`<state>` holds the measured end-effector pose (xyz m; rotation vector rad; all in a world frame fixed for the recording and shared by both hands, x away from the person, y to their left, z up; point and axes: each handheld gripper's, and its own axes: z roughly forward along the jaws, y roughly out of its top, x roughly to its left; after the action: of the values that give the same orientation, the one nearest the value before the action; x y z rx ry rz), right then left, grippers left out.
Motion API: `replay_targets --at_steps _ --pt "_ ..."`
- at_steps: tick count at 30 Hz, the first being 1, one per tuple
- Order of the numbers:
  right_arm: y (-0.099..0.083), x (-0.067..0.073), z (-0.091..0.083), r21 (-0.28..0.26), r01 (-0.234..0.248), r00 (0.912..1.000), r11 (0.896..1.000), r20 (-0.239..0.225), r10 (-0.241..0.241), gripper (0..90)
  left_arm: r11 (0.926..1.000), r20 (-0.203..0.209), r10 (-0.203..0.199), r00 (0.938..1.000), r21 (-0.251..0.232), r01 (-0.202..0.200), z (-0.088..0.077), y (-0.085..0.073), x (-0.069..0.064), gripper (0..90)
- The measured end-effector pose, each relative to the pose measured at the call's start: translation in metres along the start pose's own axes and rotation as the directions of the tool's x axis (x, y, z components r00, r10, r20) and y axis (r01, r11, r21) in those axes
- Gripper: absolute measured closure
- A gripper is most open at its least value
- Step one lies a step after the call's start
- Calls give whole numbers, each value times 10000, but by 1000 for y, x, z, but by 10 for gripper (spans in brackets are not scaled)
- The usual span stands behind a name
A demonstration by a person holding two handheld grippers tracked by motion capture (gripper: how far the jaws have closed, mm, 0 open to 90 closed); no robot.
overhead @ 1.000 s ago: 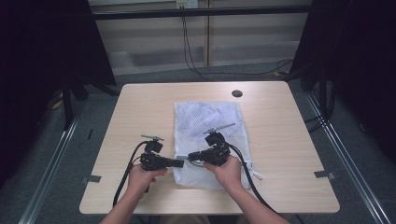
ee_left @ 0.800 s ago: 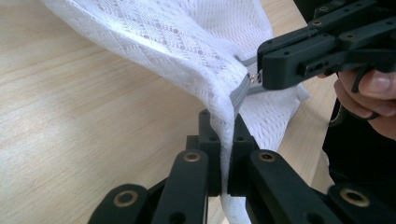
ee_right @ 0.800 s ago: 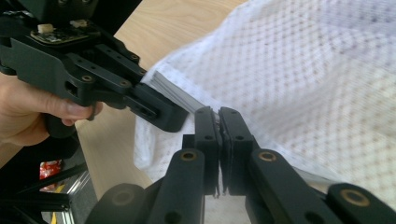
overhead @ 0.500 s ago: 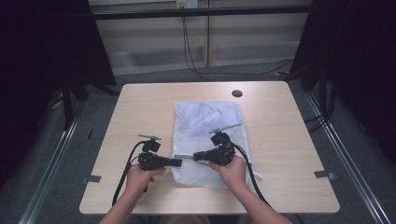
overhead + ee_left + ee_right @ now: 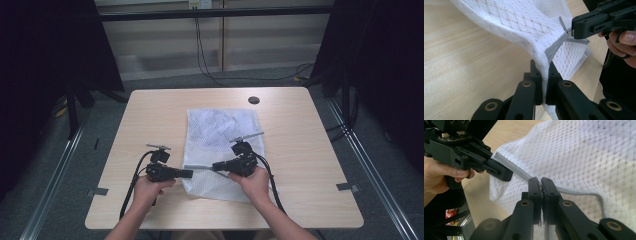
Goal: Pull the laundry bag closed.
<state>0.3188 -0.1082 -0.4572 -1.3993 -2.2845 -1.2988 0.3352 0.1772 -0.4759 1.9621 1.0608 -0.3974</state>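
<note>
A white mesh laundry bag (image 5: 221, 150) is lying flat near the middle of the light wooden worktop (image 5: 310, 150), its near edge being lifted at about 6 o'clock where the two grippers are meeting. The left gripper (image 5: 189, 174) is pointing toward 3 o'clock, its fingers clenched on the bag's near-left corner — in the left gripper view the white mesh (image 5: 524, 22) is running straight down between the two black fingers (image 5: 536, 72), with the grey zipper band (image 5: 555, 46) rising from them toward 1 o'clock. The right gripper (image 5: 216, 165) is pointing toward 9 o'clock, facing the left one and just beside it. Its fingers (image 5: 549, 192) are pressed together on the grey zipper band (image 5: 574, 191), which is curving off to 3 o'clock over the mesh (image 5: 586, 150). In the left gripper view the right gripper's tip (image 5: 573, 31) is pinching the metal zipper pull — the bag's edge is hanging taut between the two.
</note>
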Motion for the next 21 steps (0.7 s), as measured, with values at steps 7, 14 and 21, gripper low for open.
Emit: replay_targets --at_steps 7,14,21 --pt "-1 -2 -3 -26 28 10000 10000 -15 -28 870 9998 -29 161 9999 83 -161 1 1 0 884" --pt "-1 -2 -4 -14 -31 10000 10000 0 31 870 9997 -128 203 9997 101 -202 0 1 0 884" --pt "-3 -5 -6 -6 13 10000 10000 24 -13 870 9999 -134 98 9999 127 -97 1 1 0 885"
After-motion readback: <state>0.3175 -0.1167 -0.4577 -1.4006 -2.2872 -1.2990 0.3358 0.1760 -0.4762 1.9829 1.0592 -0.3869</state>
